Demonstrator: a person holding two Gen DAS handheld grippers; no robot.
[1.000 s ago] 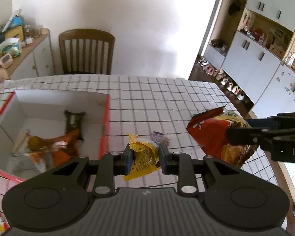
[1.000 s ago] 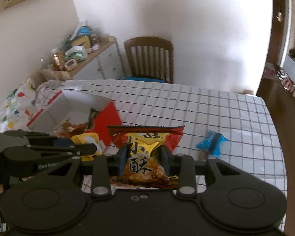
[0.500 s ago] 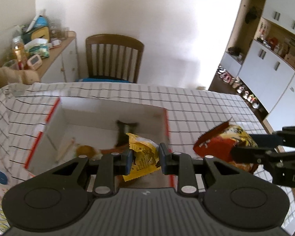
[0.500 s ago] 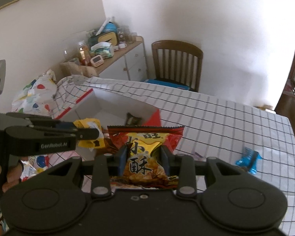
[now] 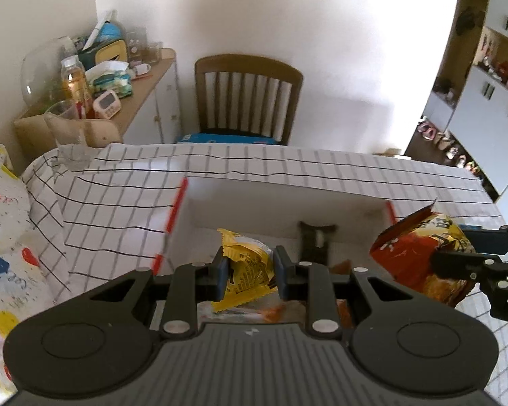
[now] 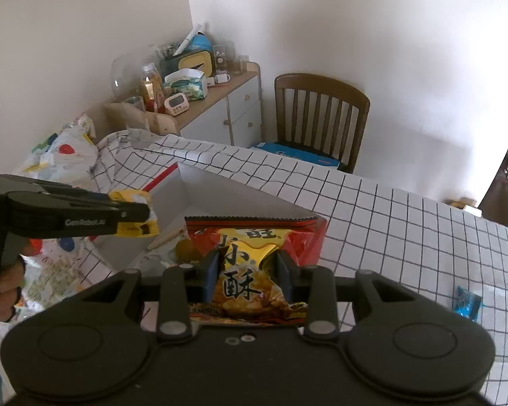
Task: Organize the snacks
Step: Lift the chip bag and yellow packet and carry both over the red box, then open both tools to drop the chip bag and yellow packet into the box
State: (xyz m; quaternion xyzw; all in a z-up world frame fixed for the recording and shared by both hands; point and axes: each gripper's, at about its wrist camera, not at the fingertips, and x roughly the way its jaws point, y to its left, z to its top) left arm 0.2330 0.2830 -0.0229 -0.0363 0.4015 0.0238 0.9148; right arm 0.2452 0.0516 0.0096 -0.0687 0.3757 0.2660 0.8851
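Since a second ago both packets have travelled from over the open counter to the box (image 5: 288,193): the yellow packet (image 5: 245,267), then hanging beside the box's red wall, is now above its white interior, and the red bag (image 6: 254,257), then well clear of the box on its right, now sits at the box's right corner.

The yellow packet is pinched between the pads of the left hand-held gripper (image 5: 248,272), jaws narrow on its middle, its long axis roughly upright with the crimped top edge pointing away from the camera. The box floor lies straight below and a little ahead of it, so the coming move looks like a plain lowering and letting go (no sideways travel seems needed). The left side is the nearer one to the drop; in the right wrist view the packet hangs over the box's left end.

The red bag is clamped in the right hand-held gripper (image 6: 248,274), jaws narrow around its lower half, serrated top edge level and across the view. It is over the box's right corner, and probably goes in second.

Inside the box lie a dark wrapped snack (image 5: 316,238) against the far wall and some orange-wrapped pieces nearer. A blue packet (image 6: 468,306) waits on the counter (image 6: 406,223), well right of the box.
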